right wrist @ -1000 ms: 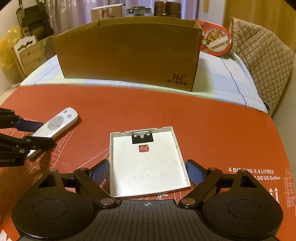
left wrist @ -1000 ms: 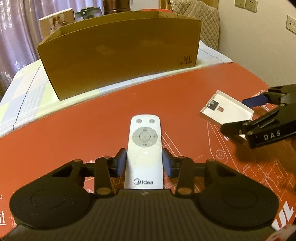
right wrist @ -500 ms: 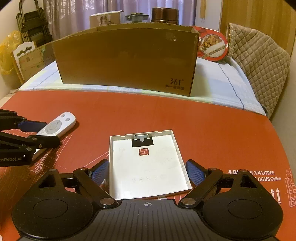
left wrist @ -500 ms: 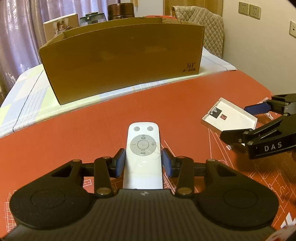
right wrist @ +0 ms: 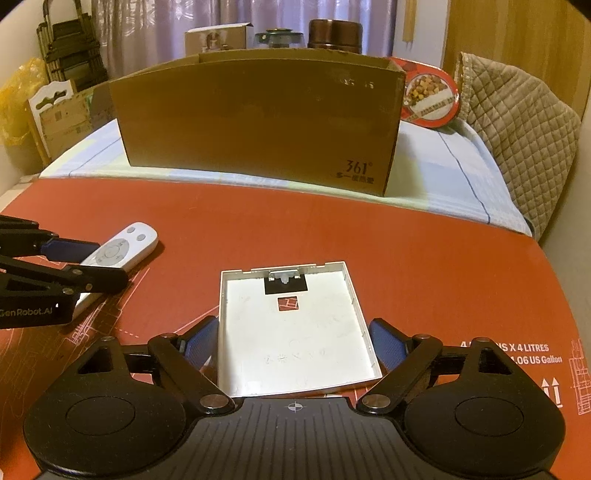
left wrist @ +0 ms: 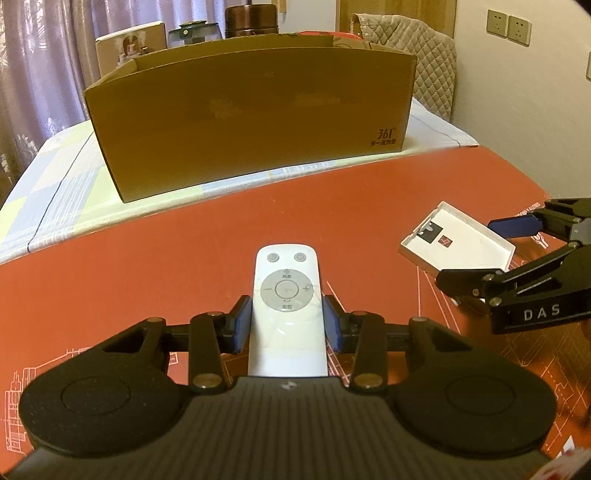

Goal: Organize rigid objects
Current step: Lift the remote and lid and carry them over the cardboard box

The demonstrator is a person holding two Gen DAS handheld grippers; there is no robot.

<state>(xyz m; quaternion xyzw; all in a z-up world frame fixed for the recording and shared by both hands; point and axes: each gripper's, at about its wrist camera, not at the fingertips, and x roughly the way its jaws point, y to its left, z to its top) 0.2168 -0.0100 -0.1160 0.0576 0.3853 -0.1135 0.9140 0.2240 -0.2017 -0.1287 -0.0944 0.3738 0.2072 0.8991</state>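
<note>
A white Midea remote (left wrist: pixel 287 314) is held between the blue pads of my left gripper (left wrist: pixel 287 325), which is shut on it just above the red mat. It also shows in the right wrist view (right wrist: pixel 118 253). A flat white plastic cover (right wrist: pixel 291 332) lies between the blue pads of my right gripper (right wrist: pixel 293 343), which touch its two sides. The cover shows at the right in the left wrist view (left wrist: pixel 456 242). An open brown cardboard box (left wrist: pixel 251 110) stands behind both, also seen in the right wrist view (right wrist: pixel 258 118).
The red mat (left wrist: pixel 184 240) covers the near table, a pale checked cloth (left wrist: pixel 55 177) the far part. Behind the box stand a brown canister (right wrist: pixel 334 33), a small carton (right wrist: pixel 216 37) and a red round tin (right wrist: pixel 430 92). A quilted chair (right wrist: pixel 517 133) is at the right.
Both grippers have risen slightly and tilted up. The remote has lifted with the left gripper. The right pads have closed onto the cover's sides.
</note>
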